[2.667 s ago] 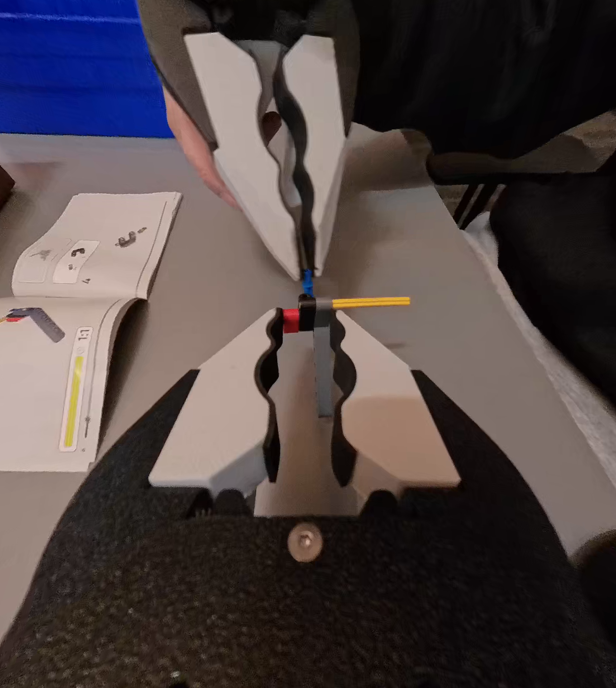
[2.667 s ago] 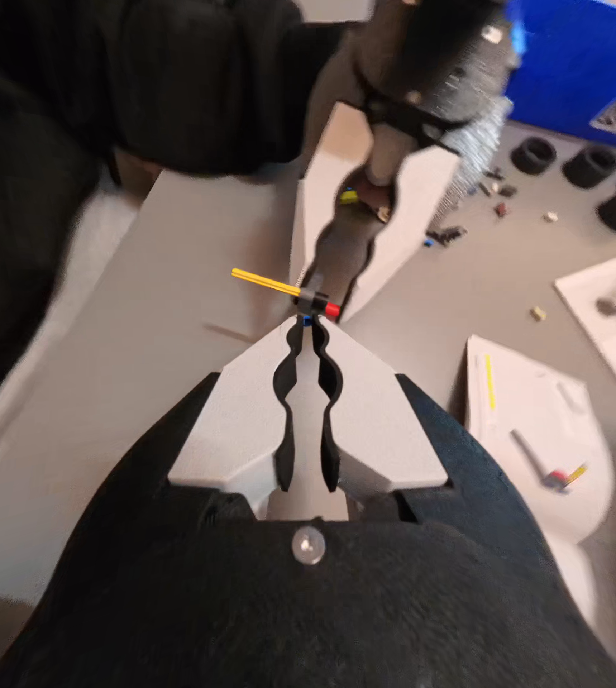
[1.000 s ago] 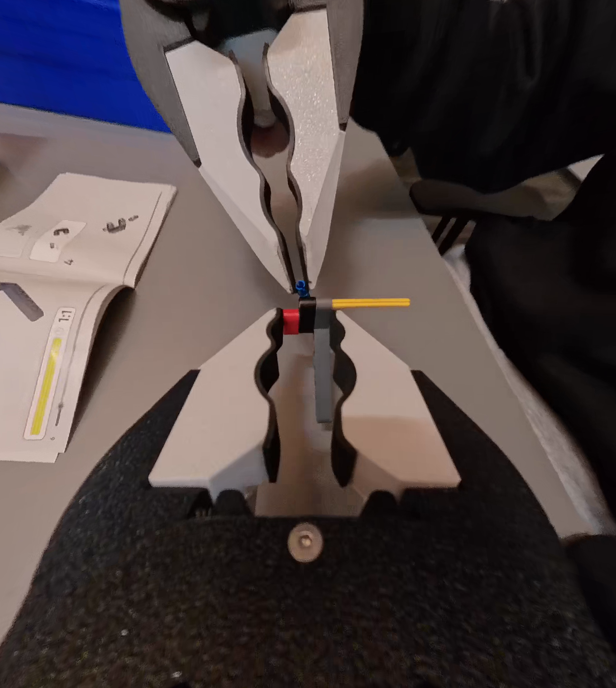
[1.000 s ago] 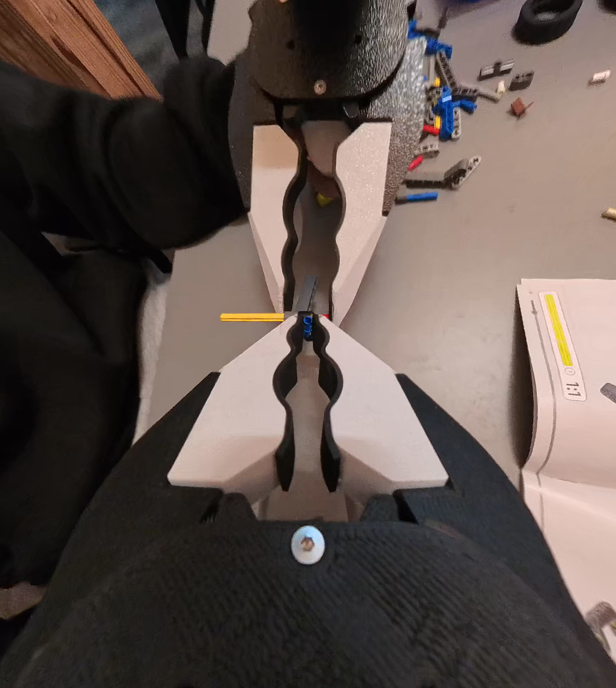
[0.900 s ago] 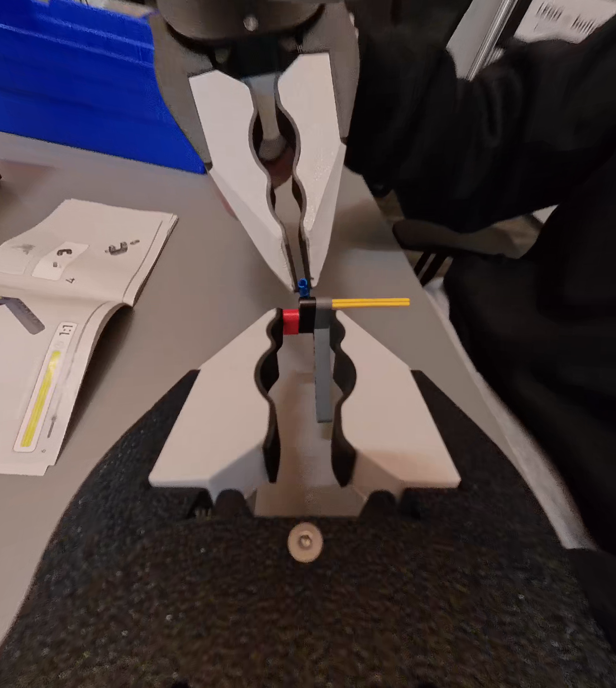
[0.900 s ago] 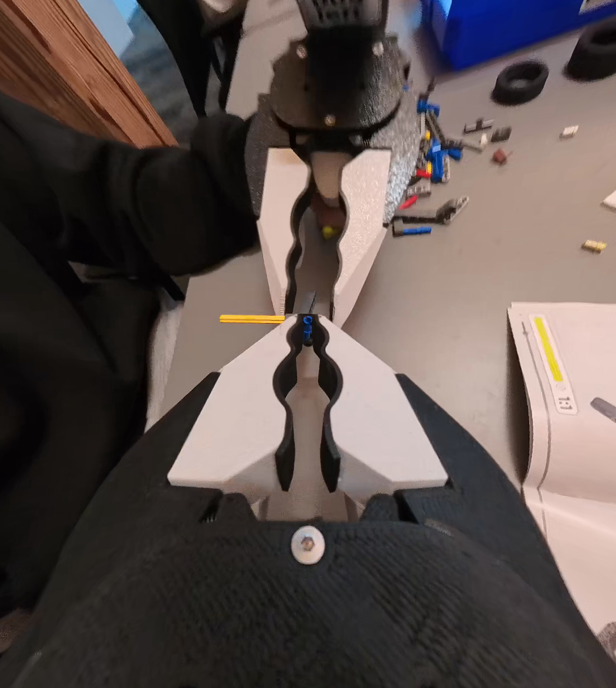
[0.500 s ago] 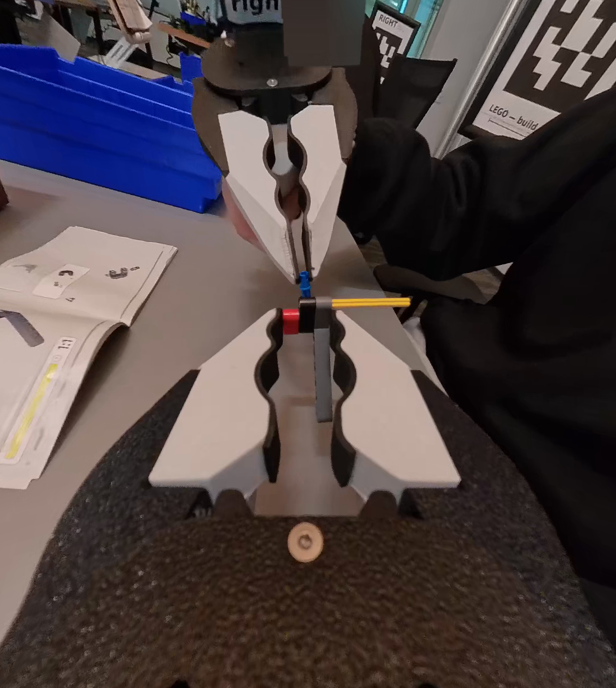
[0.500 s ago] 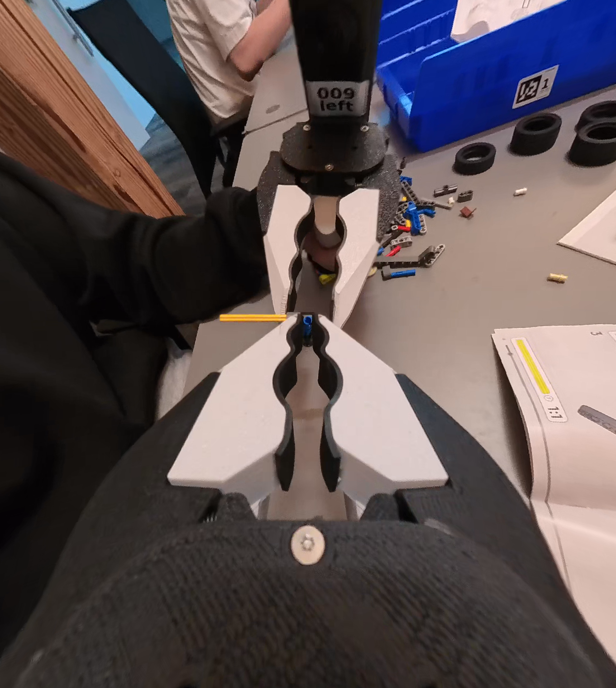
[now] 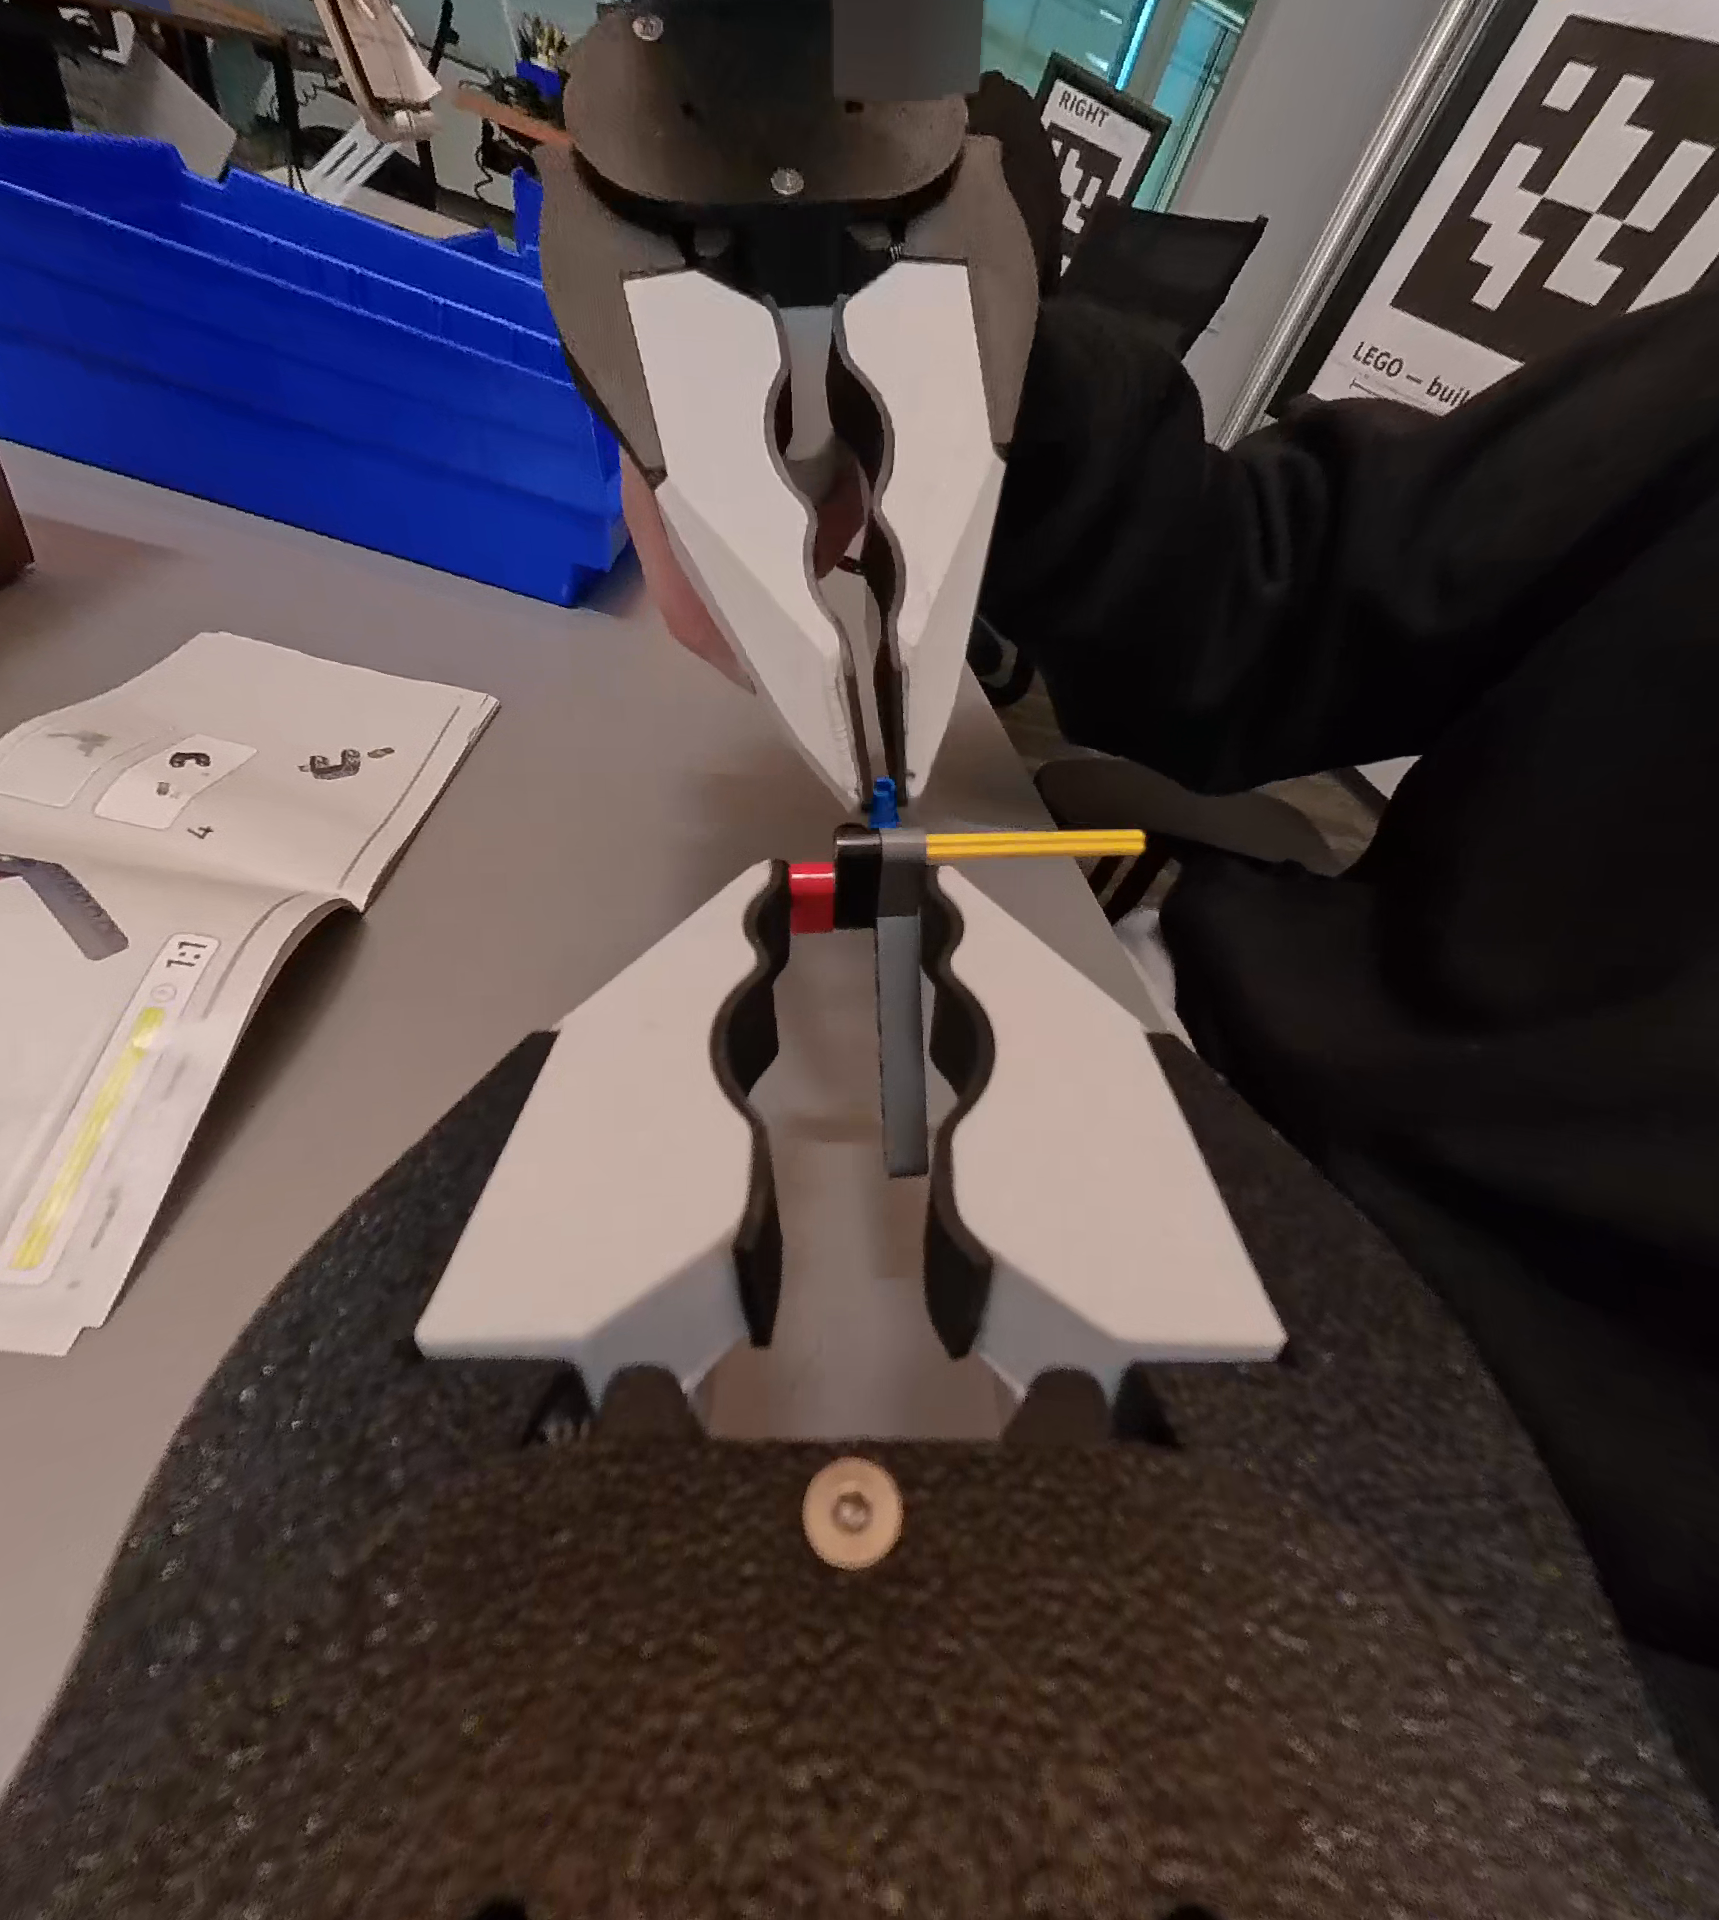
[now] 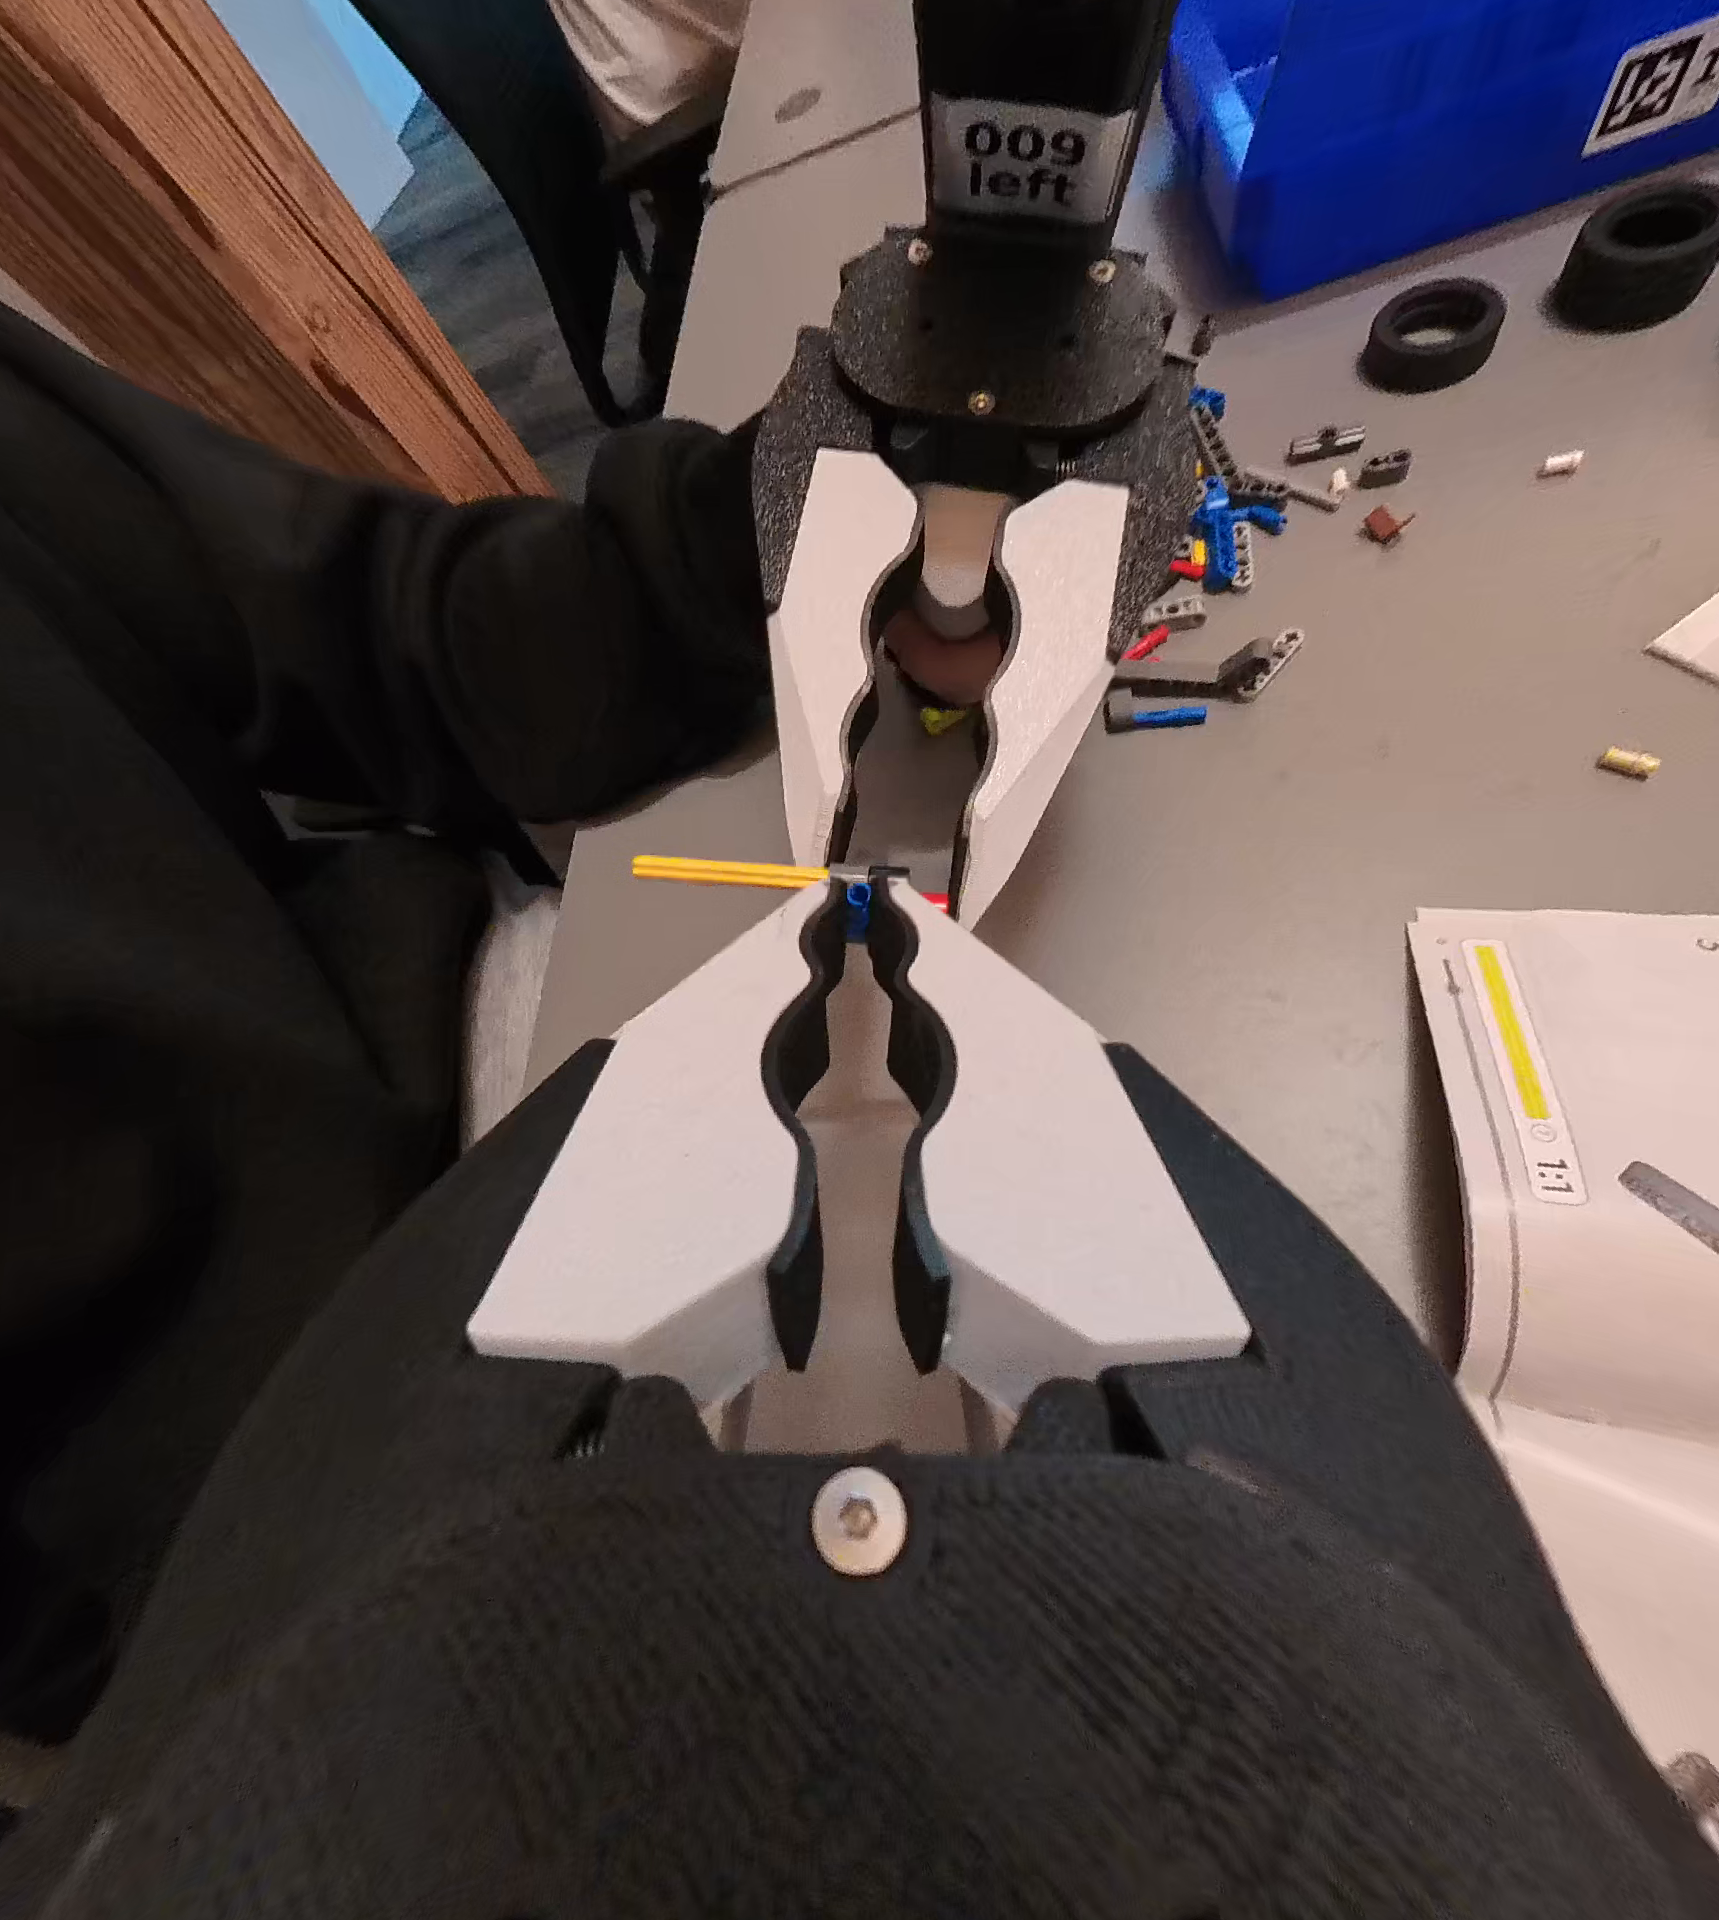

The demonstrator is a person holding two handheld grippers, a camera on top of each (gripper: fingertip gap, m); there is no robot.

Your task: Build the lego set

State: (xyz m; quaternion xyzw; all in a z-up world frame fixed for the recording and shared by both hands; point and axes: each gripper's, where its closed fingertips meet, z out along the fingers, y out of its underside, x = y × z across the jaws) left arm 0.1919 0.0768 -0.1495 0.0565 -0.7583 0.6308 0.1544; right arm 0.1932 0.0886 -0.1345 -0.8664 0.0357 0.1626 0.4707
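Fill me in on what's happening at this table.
A person is building a lego set with two handheld grippers. The left gripper clamps a small assembly: a grey beam, a black and a red piece, and a yellow axle sticking out sideways. The right gripper pinches a blue pin and meets the assembly tip to tip. An open manual lies beside them.

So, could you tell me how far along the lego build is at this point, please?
Early stage. Done: a small sub-assembly exists, a yellow axle through a grey beam, a black piece and a red bush. In hand: the left gripper clamps it while the right gripper presses a blue pin against its top. Left: the loose parts and black tyres lie unused, and the instruction booklet lies open.
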